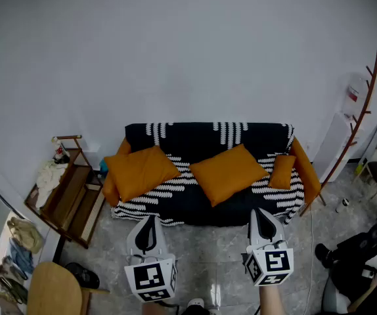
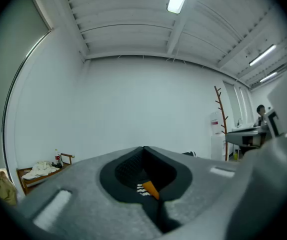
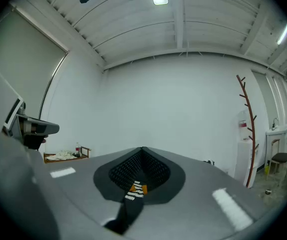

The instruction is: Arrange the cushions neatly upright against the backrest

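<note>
cushions are the whole job, and the big left cushion (image 1: 139,170), the big middle cushion (image 1: 228,172) and the small right cushion (image 1: 282,171) all lie askew on the seat of the sofa (image 1: 175,205), none standing against the backrest (image 1: 195,135), so i judge the arranging has not yet begun. my left tongs (image 1: 149,222) and right tongs (image 1: 261,215) are both closed tight with nothing in them, held level over the floor short of the sofa. next i would need to open one pair, reach in to a cushion's edge and stand it up against the back.
</note>
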Demonstrator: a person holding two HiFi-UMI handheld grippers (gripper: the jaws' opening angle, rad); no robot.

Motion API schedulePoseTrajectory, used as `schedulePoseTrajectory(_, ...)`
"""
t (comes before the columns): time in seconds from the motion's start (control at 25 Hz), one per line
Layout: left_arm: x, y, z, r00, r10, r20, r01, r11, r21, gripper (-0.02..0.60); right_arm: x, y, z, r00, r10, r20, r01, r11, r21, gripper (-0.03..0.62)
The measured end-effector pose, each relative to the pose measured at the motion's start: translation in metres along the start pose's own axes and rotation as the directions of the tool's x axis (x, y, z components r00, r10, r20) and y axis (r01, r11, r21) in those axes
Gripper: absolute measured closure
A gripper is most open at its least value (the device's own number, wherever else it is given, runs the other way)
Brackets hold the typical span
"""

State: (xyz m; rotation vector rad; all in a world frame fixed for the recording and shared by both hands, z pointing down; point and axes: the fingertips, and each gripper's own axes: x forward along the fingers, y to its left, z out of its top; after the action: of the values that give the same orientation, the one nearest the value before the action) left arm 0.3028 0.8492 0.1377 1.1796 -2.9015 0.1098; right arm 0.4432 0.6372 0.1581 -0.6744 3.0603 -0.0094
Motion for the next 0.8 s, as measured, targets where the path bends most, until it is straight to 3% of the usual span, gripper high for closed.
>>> schedulePoseTrajectory(0.8,0.003,0.013,-0.004,1.0,0.013,-0.01,-0.014,1.0,-0.009,0.577,0.004,0.002,-0.002,1.0,-0.006,-0.005,0.006,1.0,0.009,0.588)
